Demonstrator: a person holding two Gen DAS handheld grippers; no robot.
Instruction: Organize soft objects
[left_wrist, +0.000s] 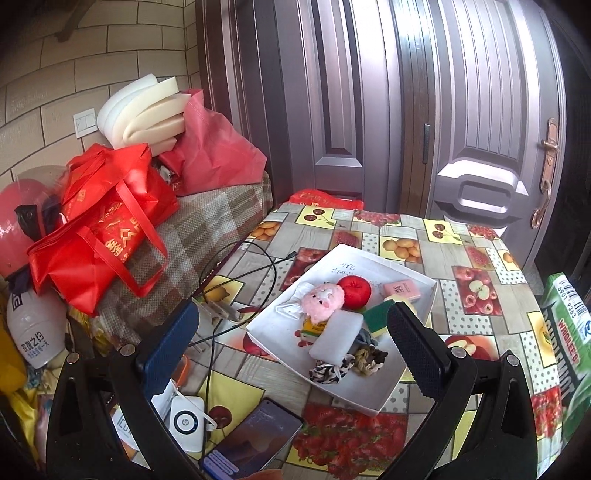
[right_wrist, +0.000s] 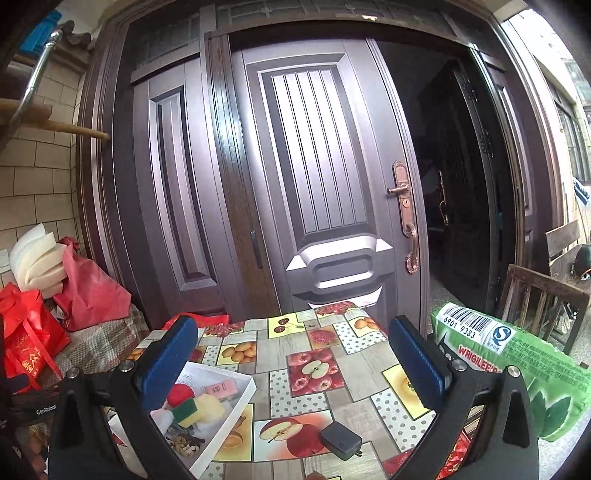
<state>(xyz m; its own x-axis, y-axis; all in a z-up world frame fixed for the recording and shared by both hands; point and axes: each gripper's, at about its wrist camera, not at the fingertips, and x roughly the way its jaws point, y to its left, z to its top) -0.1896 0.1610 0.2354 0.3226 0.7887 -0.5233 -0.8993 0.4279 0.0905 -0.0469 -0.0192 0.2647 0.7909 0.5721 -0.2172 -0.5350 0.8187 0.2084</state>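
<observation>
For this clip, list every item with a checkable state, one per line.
Left tongs: open, empty, above the tray.
Right tongs: open, empty, over the tablecloth.
Shallow white square tray: loaded with soft items.
Pink plush doll: lying in the tray.
Red round cushion: in the tray, beside the doll.
Dark-cased smartphone: screen lit.
Brown panelled door: shut.

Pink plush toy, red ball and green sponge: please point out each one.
Pink plush toy (left_wrist: 324, 300), left wrist view, on its face.
Red ball (left_wrist: 354, 290), left wrist view, on its middle.
Green sponge (right_wrist: 185, 407), right wrist view, on its top.
</observation>
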